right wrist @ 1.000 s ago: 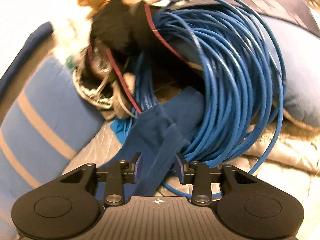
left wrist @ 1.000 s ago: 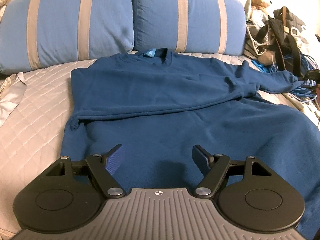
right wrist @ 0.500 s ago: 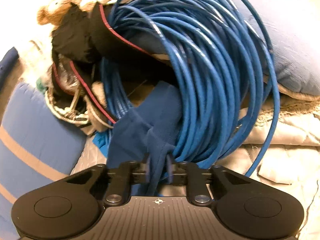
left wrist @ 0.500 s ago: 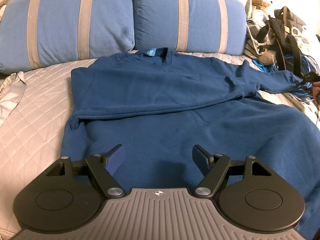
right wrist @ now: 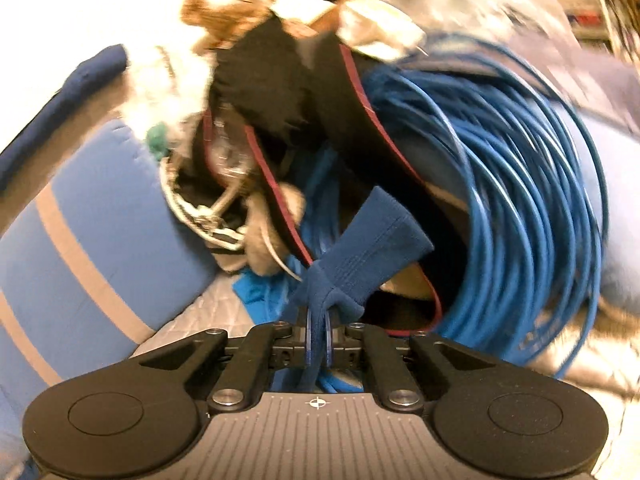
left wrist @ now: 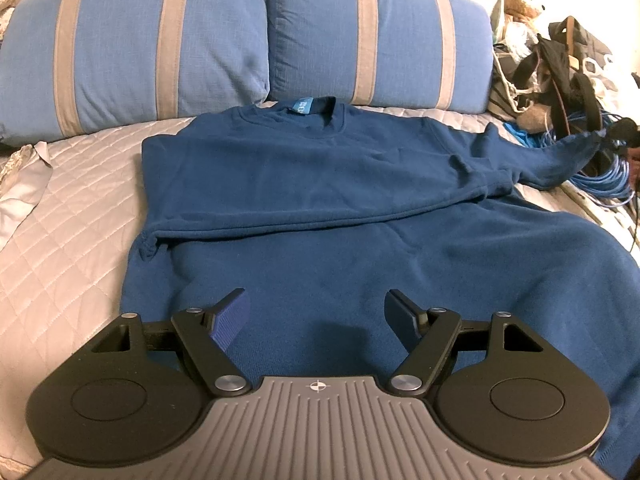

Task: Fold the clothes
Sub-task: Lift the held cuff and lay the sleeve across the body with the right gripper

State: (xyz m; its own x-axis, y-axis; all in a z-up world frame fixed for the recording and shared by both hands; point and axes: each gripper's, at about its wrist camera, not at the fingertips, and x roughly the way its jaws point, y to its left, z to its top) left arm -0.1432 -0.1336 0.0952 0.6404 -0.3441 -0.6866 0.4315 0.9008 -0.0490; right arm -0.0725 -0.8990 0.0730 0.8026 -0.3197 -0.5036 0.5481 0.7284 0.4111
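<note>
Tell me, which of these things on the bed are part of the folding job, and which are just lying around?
Part of the job:
- blue sweatshirt
- its sleeve cuff, pinched in the right gripper
- left gripper, open above the sweatshirt

Just lying about:
- striped pillows
- blue cable coil
- teddy bear
- black bag

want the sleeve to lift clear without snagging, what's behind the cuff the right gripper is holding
Behind the sleeve cuff, pinched in the right gripper, lie a coil of blue cable and a black bag with red trim. What the cuff itself covers cannot be seen.
</note>
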